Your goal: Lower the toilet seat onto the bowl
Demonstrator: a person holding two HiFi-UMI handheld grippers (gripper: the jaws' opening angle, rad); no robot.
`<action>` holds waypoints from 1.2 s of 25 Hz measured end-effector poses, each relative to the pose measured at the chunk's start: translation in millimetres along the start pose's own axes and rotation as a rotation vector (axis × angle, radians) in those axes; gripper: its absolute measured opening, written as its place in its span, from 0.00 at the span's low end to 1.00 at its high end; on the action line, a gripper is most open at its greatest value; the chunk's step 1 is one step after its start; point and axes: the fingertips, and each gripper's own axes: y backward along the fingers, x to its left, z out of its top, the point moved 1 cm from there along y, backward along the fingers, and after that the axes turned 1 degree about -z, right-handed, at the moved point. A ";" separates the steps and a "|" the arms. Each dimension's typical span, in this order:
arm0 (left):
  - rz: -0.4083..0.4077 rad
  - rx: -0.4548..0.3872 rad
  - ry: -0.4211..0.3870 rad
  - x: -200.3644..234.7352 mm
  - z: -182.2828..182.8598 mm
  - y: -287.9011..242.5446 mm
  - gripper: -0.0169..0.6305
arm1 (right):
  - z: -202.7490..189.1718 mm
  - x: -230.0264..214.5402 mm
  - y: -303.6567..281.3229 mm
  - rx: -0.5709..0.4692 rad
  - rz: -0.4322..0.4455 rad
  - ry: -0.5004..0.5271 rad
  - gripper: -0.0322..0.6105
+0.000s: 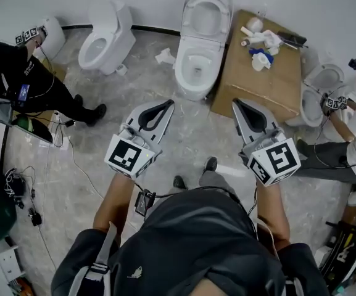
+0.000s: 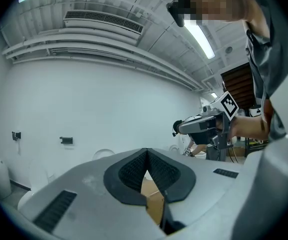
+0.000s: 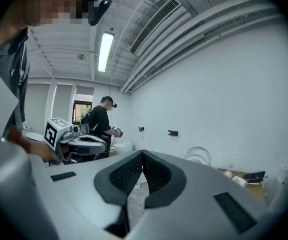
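The toilet seat stands upright at the back of the middle toilet, leaning toward the wall, and the bowl below it lies open. So the seat is not yet lowered, and nothing touches it.

Both tools hang well short of it, out over the bare floor. The left gripper points toward the bowl's left side, and its pads meet at the tip with nothing between them. The right gripper points along the bowl's right side, jaws pressed together and empty as well.

I judge the step in hand to be the approach. To do it well I would bring one gripper up to the top edge of the raised ring, and I think closed jaws suit that: a blunt tip can hook over the rim and tip it forward. If I want a real grip, I would have to open the jaws first and pinch the ring's edge. Either way I would guide the seat the whole way down and not let it drop onto the porcelain.

A cardboard box sits just beside the bowl on the right, so I reckon the right gripper has less room. The second toilet to the left stands well apart.
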 end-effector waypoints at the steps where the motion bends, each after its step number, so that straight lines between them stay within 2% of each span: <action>1: 0.006 0.007 0.000 3.1 -1.4 -6.2 0.03 | -1.0 -6.9 -4.9 0.001 0.006 -0.002 0.06; 9: 0.081 0.047 0.016 25.5 -5.6 -64.0 0.03 | 0.3 -69.5 -41.4 -0.002 0.097 0.000 0.06; 12: 0.109 0.037 0.021 30.5 -0.9 -90.3 0.03 | -0.2 -96.1 -50.7 -0.003 0.134 0.009 0.06; 18: 0.149 0.044 0.037 54.3 -0.4 -125.8 0.03 | -4.7 -134.3 -83.6 0.010 0.162 -0.006 0.06; 23: 0.123 0.041 0.030 89.6 -5.5 -138.3 0.03 | -10.9 -142.0 -115.0 0.030 0.140 -0.022 0.06; 30: 0.018 0.023 0.041 154.4 -18.6 -157.5 0.03 | -4.4 -147.9 -165.7 0.052 0.030 -0.027 0.06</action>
